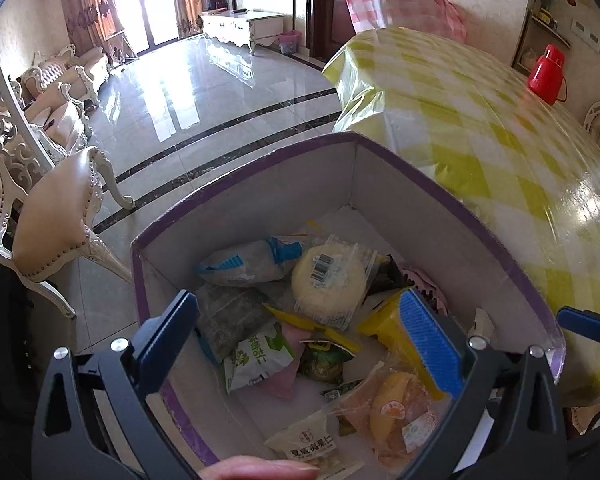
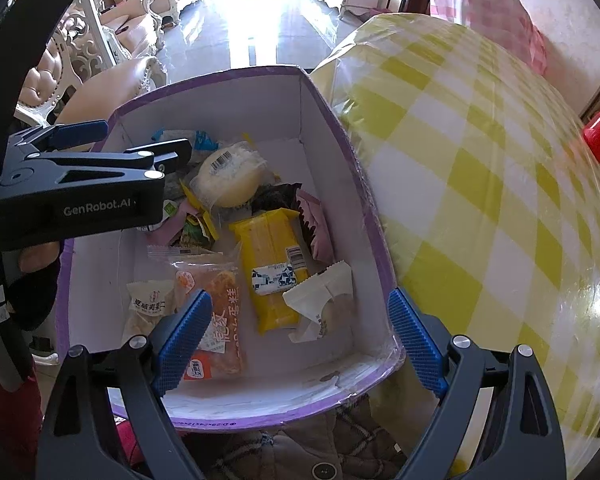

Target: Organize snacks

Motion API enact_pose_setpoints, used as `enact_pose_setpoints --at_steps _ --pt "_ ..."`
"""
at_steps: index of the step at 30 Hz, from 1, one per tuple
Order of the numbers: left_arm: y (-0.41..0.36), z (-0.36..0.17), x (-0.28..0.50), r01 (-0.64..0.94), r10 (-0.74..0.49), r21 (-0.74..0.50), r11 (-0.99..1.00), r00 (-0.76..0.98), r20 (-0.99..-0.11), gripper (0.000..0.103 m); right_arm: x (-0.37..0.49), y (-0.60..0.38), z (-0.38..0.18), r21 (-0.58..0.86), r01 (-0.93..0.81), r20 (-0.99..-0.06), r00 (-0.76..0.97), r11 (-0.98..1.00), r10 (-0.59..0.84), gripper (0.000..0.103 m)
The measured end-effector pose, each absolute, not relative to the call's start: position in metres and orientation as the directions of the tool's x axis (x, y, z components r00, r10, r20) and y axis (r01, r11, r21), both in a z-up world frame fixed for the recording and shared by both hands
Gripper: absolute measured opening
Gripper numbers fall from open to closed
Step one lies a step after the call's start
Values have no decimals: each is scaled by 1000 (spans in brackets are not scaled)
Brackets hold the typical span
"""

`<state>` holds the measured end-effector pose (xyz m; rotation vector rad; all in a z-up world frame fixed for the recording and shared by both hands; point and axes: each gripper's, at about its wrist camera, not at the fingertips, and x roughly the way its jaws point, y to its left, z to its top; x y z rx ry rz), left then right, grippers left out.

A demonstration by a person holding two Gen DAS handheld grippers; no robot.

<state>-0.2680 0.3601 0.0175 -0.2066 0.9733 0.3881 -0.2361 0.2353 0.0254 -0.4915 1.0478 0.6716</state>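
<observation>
A purple-edged box (image 2: 332, 132) of snacks (image 2: 274, 264) sits beside a table (image 2: 480, 184) under a yellow checked cloth, a red flask (image 1: 546, 74) at its far right. Beyond lie glossy tiles (image 1: 204, 92), a chair (image 1: 56, 220) and sofas. The left gripper (image 1: 300, 344) and right gripper (image 2: 300, 340) both hover open over the box, holding nothing.

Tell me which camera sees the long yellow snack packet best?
The right wrist view. There the long yellow plastic snack packet lies in full sight inside the purple-rimmed cardboard box, barcode label showing. In the left wrist view only its end peeks out behind the left gripper's blue finger.
</observation>
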Motion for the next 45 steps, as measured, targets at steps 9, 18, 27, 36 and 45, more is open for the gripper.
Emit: enact_pose_setpoints --at_steps 9,18,27,36,45 --pt "360 16 -268 -408 226 3 913 501 -836 101 -236 235 24 -53 -709 -906 331 703 265 87" --pt "361 11 -269 -399 219 4 917 494 -841 101 -237 235 22 -51 -710 -907 327 702 265 87" --pt "362 10 -268 -400 216 2 916 490 -845 101 -238 235 19 -44 -712 -911 316 701 264 87" --pt "361 7 -267 -395 211 5 919 481 -851 101 -238 235 15 -35 -713 -916 304 701 263 87" --pt "362 4 -266 -393 195 -8 920 475 -858 101 -238 235 14 -33 -713 -917 301 700 263 87"
